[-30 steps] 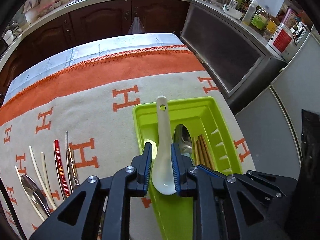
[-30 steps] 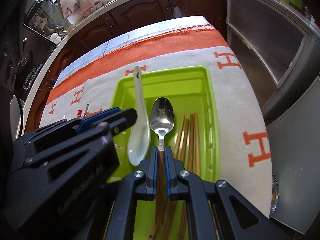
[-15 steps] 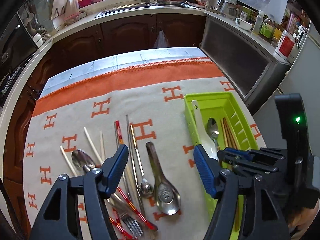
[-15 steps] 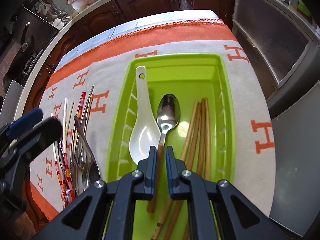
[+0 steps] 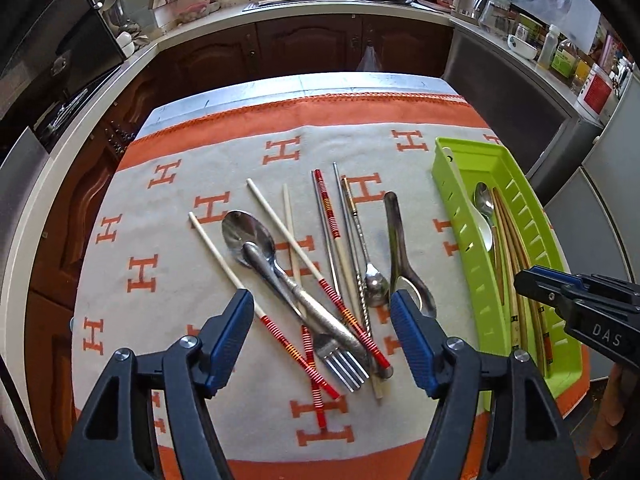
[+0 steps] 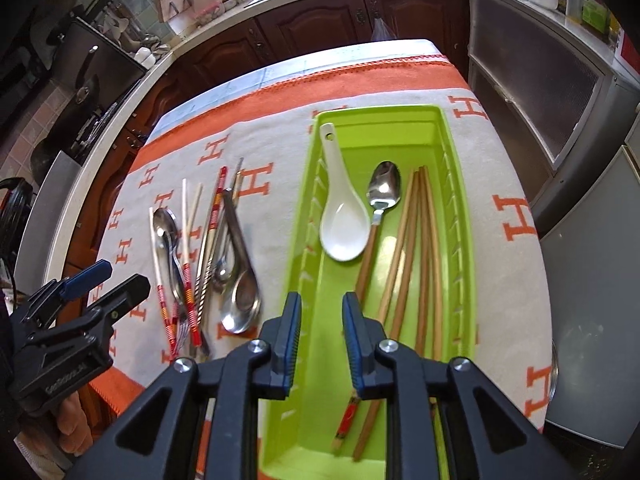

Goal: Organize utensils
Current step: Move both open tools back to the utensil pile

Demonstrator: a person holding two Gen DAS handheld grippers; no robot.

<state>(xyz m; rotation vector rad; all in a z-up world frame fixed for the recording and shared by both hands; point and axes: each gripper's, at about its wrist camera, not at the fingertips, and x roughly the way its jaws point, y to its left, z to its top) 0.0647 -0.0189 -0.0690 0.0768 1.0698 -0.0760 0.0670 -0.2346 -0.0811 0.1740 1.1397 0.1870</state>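
Note:
A lime-green tray (image 6: pixel 460 184) on the cloth holds a white ceramic spoon (image 6: pixel 344 224), a wood-handled metal spoon (image 6: pixel 385 190) and several wooden chopsticks (image 6: pixel 424 248). My right gripper (image 6: pixel 322 308) hovers over the tray's near end; its jaws are opening with nothing between them, and the spoon's handle lies just to their right. My left gripper (image 5: pixel 320 308) stands wide open and empty above a loose pile on the cloth: a large metal spoon (image 5: pixel 248 232), a fork (image 5: pixel 340 360), red-striped chopsticks (image 5: pixel 328 208), a metal soup spoon (image 5: pixel 400 248). The tray (image 5: pixel 448 184) lies to its right.
The orange and cream cloth (image 5: pixel 180 272) covers a small table. Dark wooden cabinets (image 5: pixel 308 44) and a crowded worktop run behind it. A grey appliance (image 6: pixel 532 80) stands close on the right. A hand (image 6: pixel 74 416) shows under the left gripper.
The left gripper let go of the white spoon in the tray, opened wide and swung left over the pile. The right gripper released the wood-handled spoon and drew back, jaws parting.

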